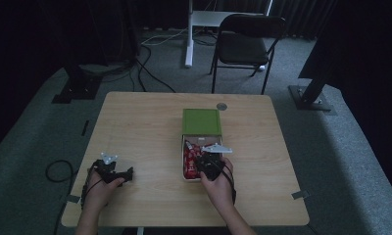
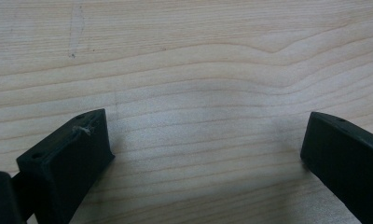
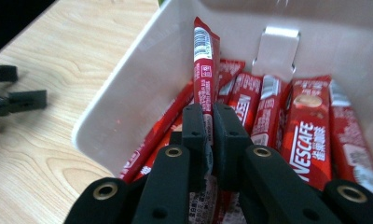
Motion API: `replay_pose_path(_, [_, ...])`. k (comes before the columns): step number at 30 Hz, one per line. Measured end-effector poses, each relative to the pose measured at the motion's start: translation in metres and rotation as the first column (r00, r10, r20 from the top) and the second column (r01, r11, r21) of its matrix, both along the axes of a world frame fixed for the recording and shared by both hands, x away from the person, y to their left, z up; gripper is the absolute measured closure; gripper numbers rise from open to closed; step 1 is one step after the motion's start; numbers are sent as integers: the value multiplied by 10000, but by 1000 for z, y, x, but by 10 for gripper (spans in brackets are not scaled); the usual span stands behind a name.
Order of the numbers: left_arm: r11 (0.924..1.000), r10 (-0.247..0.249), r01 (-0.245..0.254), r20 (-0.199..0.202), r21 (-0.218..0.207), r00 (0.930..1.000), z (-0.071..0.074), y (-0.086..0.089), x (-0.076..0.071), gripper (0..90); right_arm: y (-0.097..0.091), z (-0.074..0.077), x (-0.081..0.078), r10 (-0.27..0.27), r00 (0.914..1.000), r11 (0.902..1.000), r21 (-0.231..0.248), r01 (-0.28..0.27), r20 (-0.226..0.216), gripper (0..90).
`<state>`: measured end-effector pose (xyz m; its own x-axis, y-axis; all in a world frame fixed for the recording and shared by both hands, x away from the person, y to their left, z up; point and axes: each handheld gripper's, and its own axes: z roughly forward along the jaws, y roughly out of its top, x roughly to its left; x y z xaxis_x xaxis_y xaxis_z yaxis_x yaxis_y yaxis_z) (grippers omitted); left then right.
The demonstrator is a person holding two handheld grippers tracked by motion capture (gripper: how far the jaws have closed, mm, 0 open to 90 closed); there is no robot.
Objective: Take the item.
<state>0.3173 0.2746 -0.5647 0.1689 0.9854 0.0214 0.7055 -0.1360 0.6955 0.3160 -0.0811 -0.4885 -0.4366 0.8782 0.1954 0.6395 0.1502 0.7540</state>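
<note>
My right gripper pinches a glossy red sachet stick in the white plastic box, left gripper released over woodgrain.

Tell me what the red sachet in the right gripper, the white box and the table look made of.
Red sachet: glossy printed film, probably plastic or foil laminate; it shines and has a crimped top seal. White box: smooth matte plastic by its rounded moulded rim, though coated card is possible. Table: pale wood or wood-look laminate with a flat, dull grain pattern.
</note>
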Motion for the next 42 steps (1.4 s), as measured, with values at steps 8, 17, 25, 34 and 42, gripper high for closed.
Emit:
replay_pose_path(8, [10000, 0, 0, -1, 0, 10000, 0, 0, 0, 21, -8, 12, -6, 94, 9994, 9997, 234, -102, 328, 849])
replay_pose_path(17, [10000, 0, 0, -3, 1, 10000, 0, 0, 0, 21, -15, 21, -13, 491, 9983, 9981, 348, -502, 321, 849])
replay_pose_path(25, [10000, -1, 1, -11, 3, 10000, 0, 0, 0, 21, -23, 28, -16, 557, 9975, 9956, 733, -588, 438, 849])
replay_pose_path(34, [10000, 1, -1, -16, 7, 10000, 0, 0, 0, 20, -28, 39, -17, 554, 9960, 9927, 1035, -625, 699, 849])
replay_pose_path(42, [10000, -3, 3, -29, 11, 10000, 0, 0, 0, 21, -36, 49, -12, 301, 9950, 9920, 1193, -414, 952, 849])
